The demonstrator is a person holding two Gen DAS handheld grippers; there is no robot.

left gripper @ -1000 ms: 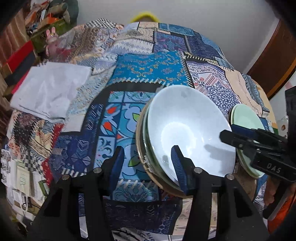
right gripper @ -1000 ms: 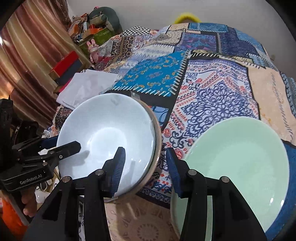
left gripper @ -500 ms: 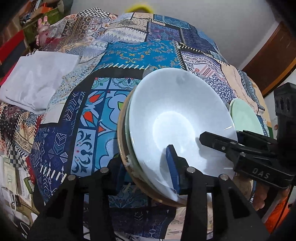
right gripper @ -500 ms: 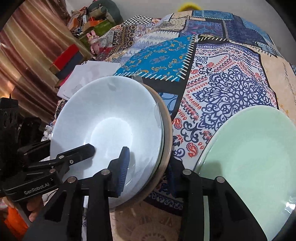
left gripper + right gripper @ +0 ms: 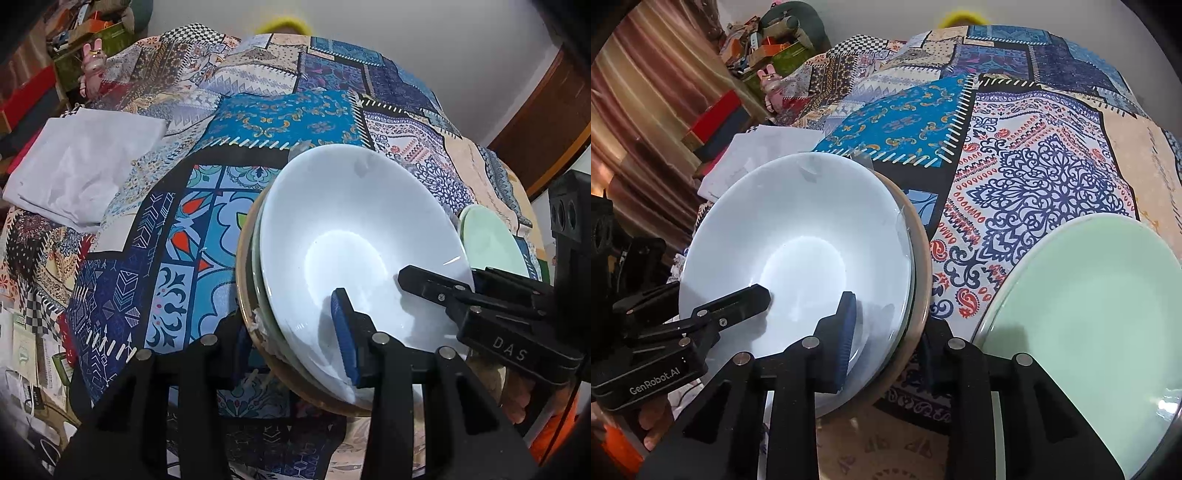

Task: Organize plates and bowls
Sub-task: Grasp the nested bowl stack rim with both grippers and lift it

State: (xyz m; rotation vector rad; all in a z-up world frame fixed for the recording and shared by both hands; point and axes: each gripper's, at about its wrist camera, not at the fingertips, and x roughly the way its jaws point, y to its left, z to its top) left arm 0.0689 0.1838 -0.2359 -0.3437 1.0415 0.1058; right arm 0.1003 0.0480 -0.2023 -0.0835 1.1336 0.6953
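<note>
A white bowl sits on top of a greenish plate and a tan plate, forming one stack on the patterned tablecloth. My left gripper straddles the stack's left rim. Its blue pad is inside the bowl and its other finger is hidden under the rim. It is shut on the stack. My right gripper straddles the opposite rim with one pad inside the bowl. Its jaws are closing on the stack.
A pale green plate lies on the cloth just right of the stack. A folded white cloth lies at the table's left edge. Boxes and a pink figurine crowd the space beyond.
Both grippers have slid onto the stack's rim, one finger inside the bowl and one beneath, and their jaws have narrowed. The stack now looms larger and more tilted in both views.
</note>
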